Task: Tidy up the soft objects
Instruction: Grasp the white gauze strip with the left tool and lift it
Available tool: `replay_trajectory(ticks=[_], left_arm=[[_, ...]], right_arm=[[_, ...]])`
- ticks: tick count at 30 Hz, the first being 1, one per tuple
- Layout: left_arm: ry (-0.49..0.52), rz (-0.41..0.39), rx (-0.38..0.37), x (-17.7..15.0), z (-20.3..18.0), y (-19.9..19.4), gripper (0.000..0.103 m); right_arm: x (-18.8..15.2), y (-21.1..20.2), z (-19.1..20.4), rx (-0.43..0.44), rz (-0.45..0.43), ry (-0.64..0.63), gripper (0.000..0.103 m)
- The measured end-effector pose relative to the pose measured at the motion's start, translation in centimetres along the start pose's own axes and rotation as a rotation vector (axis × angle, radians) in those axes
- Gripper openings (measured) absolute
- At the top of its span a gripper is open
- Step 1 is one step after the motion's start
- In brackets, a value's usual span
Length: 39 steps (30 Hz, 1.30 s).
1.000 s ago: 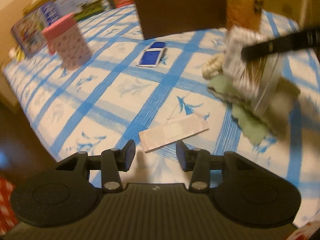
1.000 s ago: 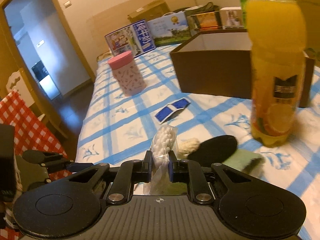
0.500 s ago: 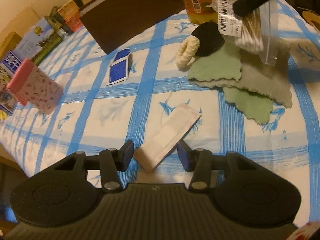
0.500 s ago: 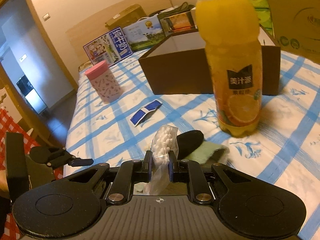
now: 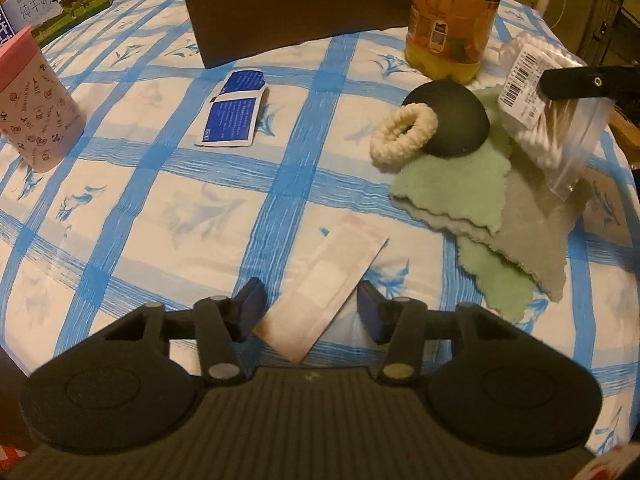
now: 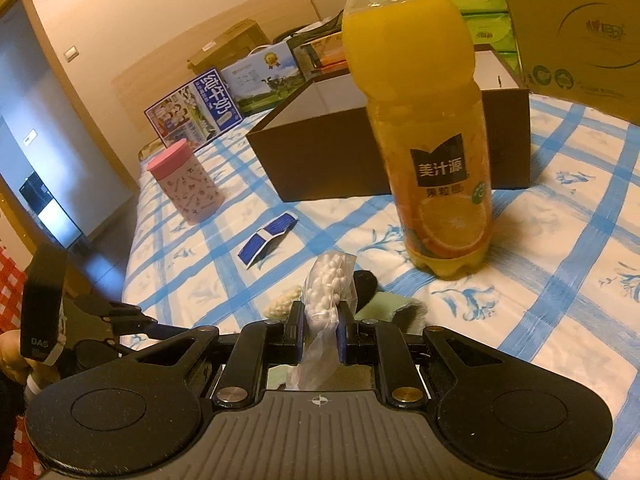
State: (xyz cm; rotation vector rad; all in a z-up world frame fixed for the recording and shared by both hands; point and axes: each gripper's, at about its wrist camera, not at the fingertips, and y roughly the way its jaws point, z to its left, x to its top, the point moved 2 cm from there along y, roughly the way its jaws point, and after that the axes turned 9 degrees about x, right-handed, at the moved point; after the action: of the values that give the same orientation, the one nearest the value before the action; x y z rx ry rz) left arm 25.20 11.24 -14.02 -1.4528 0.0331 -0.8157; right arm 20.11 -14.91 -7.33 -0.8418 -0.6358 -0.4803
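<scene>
My left gripper [image 5: 311, 312] is closing around the flat bandage strip [image 5: 325, 285] on the checked cloth [image 5: 200, 208], pads not yet touching it; my right gripper [image 6: 319, 330] pinches the bag of cotton swabs [image 6: 326, 300] above the green cloths [image 5: 452, 184]

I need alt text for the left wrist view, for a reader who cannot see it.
The left gripper, jaws closing, straddles a flat pale pink packet on a blue-checked cloth. Beyond lie a cream hair tie, black pad and green cloths.

The right gripper [image 6: 319, 330] is pinching a bag of cotton swabs [image 6: 328, 280] just before the orange juice bottle [image 6: 420, 128].
</scene>
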Motion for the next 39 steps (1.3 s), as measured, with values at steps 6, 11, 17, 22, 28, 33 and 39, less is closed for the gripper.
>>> replay_trajectory(ticks=[6, 11, 17, 22, 28, 33, 39], left_arm=[[-0.019, -0.011, -0.001, -0.3, -0.8, -0.6, 0.027], [-0.100, -0.006, -0.039, -0.8, -1.2, -1.4, 0.025], [-0.205, 0.002, -0.019, -1.9, -1.9, -2.7, 0.024], [-0.303, -0.028, 0.019, -2.0, -2.0, -5.0, 0.024], [-0.365, -0.062, 0.065, -1.0, -2.7, -7.8, 0.024], [-0.373, -0.111, 0.079, 0.6, -4.1, -9.8, 0.024], [-0.387, -0.167, 0.106, 3.2, -5.0, -11.3, 0.024]], right_arm=[[0.1, -0.3, -0.1, -0.007, -0.001, 0.001, 0.016], [0.1, -0.9, 0.0, -0.006, -0.012, -0.001, 0.016], [0.1, -2.0, 0.0, -0.008, -0.024, 0.000, 0.016], [0.1, -3.2, -0.2, -0.011, -0.039, 0.003, 0.016], [0.2, -5.1, -0.4, -0.016, -0.065, 0.005, 0.016], [0.4, -7.0, -1.2, -0.017, -0.091, 0.016, 0.016], [1.9, -9.2, -3.1, -0.034, -0.137, 0.017, 0.016]])
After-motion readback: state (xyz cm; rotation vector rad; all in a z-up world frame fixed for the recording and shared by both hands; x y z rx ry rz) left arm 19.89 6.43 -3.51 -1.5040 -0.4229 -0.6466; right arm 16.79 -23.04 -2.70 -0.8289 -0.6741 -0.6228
